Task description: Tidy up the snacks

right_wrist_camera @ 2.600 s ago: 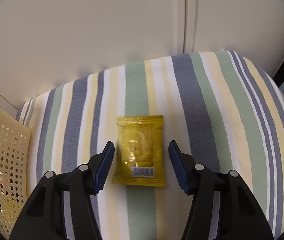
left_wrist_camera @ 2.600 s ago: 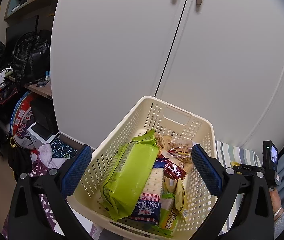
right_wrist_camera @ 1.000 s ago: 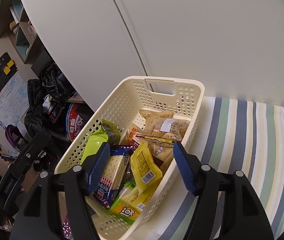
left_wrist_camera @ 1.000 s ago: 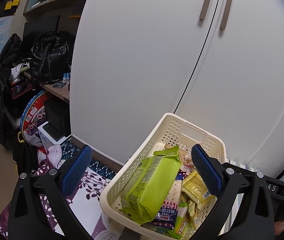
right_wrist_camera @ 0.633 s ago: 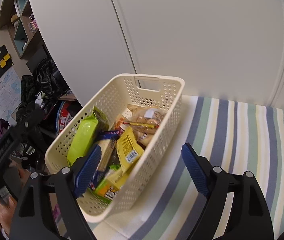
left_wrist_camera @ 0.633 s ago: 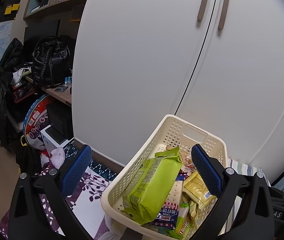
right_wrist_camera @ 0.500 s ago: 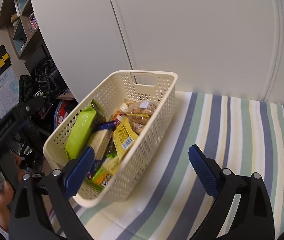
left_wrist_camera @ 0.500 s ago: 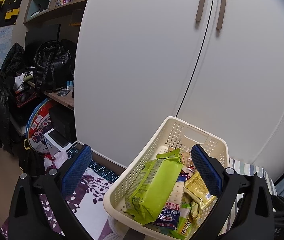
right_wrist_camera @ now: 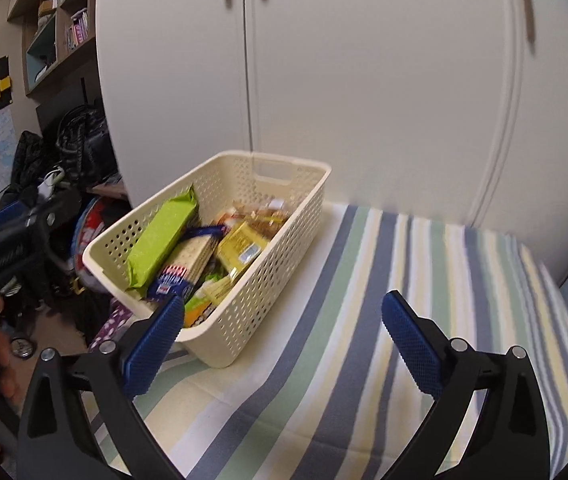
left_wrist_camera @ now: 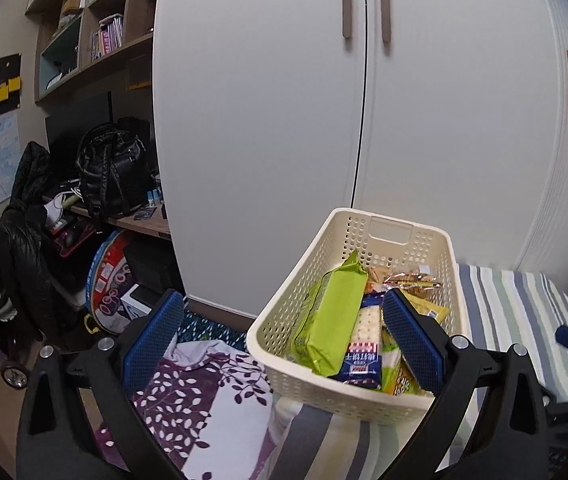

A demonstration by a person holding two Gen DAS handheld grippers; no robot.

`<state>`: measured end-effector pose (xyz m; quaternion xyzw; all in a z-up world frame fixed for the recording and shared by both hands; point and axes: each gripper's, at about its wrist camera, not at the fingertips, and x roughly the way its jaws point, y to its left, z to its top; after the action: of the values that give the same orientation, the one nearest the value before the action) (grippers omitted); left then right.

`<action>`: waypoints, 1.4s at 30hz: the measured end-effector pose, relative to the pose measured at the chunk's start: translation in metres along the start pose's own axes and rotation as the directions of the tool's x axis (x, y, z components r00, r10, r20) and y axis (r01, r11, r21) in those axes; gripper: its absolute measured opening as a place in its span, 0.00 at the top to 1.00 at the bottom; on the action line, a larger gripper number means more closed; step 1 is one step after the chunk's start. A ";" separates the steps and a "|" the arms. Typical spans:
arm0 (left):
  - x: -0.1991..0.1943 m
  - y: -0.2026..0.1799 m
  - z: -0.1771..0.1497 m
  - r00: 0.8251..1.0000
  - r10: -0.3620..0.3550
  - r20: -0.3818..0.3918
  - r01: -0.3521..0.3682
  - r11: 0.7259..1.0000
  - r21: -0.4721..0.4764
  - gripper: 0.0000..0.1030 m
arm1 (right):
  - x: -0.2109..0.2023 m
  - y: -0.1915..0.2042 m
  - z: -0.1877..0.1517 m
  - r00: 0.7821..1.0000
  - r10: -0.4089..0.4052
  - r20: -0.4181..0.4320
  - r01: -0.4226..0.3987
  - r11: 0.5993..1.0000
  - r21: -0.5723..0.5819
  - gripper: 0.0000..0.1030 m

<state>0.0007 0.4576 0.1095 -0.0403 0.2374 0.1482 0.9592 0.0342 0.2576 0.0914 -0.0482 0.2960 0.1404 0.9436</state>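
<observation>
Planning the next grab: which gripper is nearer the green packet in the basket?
Left. The left gripper faces the green packet at the basket's near end; the right gripper hovers beside the basket over striped bedding.

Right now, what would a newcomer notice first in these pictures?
The cream perforated basket crammed with snacks, sitting at the left edge of the striped cover, with a bright lime-green packet lying along its left wall. Behind it rise tall white cupboard doors; both grippers hang empty, jaws wide apart.

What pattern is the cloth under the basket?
Stripes of blue, green, yellow and white on the cloth; clearest in the right wrist view.
</observation>
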 end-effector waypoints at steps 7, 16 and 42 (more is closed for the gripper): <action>-0.037 0.005 -0.009 0.997 0.072 0.035 -0.074 0.995 0.071 0.02 | -0.026 0.010 -0.006 0.993 -0.045 0.112 0.047 0.999 -0.009 0.05; -0.049 -0.012 -0.023 0.989 0.141 0.051 -0.149 0.969 0.197 0.02 | -0.030 0.021 -0.010 0.995 0.007 0.103 -0.002 0.999 -0.043 0.05; -0.038 -0.031 -0.044 0.981 0.191 0.033 -0.192 0.940 0.281 0.02 | -0.025 0.027 -0.014 0.995 -0.070 0.068 0.080 0.984 -0.156 0.05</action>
<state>-0.0412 0.4119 0.0884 0.1208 0.2564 0.2055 0.9367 -0.0012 0.2754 0.0944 -0.1300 0.2523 0.1294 0.9501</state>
